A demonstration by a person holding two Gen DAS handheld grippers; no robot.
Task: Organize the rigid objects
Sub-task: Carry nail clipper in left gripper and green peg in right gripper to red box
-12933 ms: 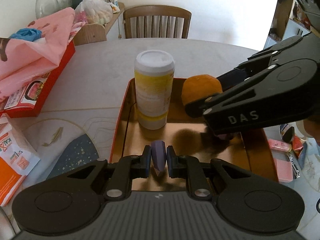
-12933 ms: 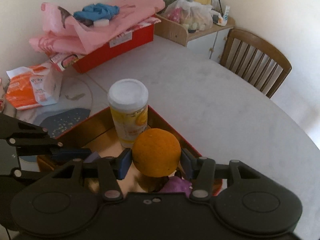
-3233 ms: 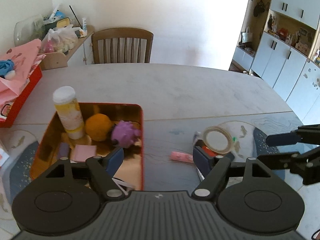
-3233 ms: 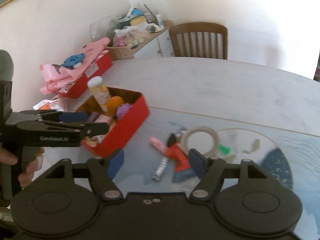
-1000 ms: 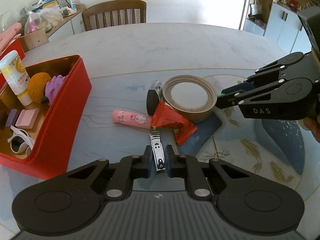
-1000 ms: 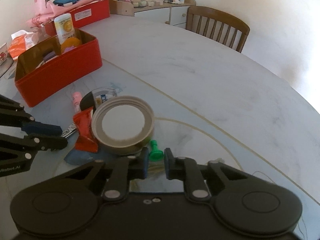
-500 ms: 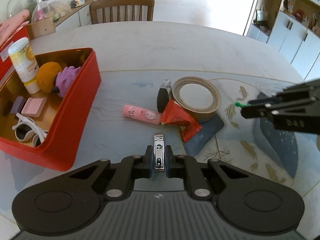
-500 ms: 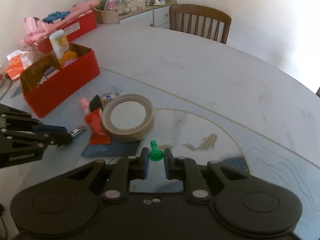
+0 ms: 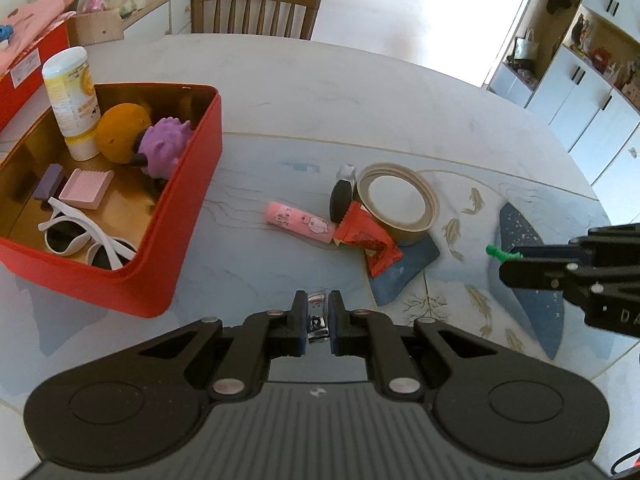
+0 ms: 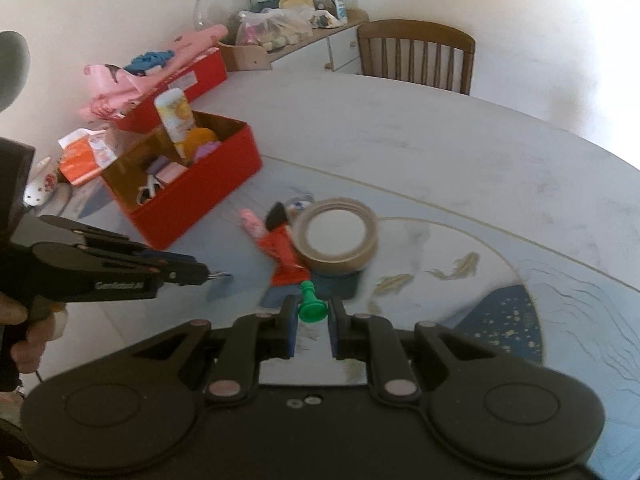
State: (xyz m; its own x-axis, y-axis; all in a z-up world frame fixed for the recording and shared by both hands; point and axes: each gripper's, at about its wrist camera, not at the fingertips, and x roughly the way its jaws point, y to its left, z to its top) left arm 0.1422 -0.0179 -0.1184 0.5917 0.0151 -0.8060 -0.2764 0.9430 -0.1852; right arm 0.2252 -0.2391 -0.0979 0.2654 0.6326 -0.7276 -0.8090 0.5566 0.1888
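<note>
My left gripper (image 9: 318,314) is shut on a silver nail clipper (image 9: 317,320), held above the table to the right of the red box (image 9: 188,216). That box holds a yellow bottle (image 9: 74,100), an orange ball, a purple spiky toy, pink and purple blocks and white sunglasses. My right gripper (image 10: 312,312) is shut on a small green piece (image 10: 311,304), lifted off the table. The right gripper (image 9: 510,262) also shows in the left wrist view with the green piece (image 9: 496,252) poking from its tips. The left gripper (image 10: 204,274) shows in the right wrist view.
On the table lie a tape roll (image 9: 396,206), a red wrapper (image 9: 366,242), a pink tube (image 9: 298,220), a black item (image 9: 340,200) and a blue wedge (image 9: 404,270). A wooden chair (image 9: 256,10) stands behind. A second red box with pink cloth (image 10: 160,68) sits far left.
Both grippers have risen from the table, the left with the nail clipper and the right with the green piece. Both views have pulled back, and the red box shows more fully.
</note>
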